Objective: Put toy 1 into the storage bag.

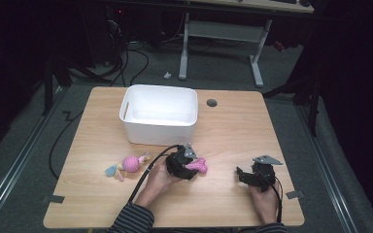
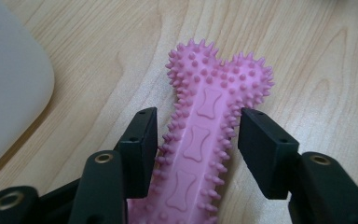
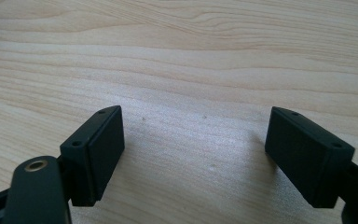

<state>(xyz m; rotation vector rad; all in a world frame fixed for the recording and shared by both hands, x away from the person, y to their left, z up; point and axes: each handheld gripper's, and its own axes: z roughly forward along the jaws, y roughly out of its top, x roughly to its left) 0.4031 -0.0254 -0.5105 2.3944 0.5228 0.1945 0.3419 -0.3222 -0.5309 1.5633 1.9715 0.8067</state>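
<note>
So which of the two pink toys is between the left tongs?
The spiky pink bone chew toy, lying between the left tongs in front of the white bin. The other, a pink knitted ball toy, lies apart, further left on the table.

Pink spiked bone toy [image 2: 205,130], white bin [image 1: 159,114], black tongs [image 2: 198,144], pale woodgrain table [image 1: 233,126]

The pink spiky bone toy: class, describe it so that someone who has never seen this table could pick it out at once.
Start at the white bin on the wooden table; just in front of its near right corner the left gripper straddles the pink spiky bone toy. Unlike the round knitted toy to its left, it is flat, bone-shaped, covered in small nubs and stamped with little bones.
</note>
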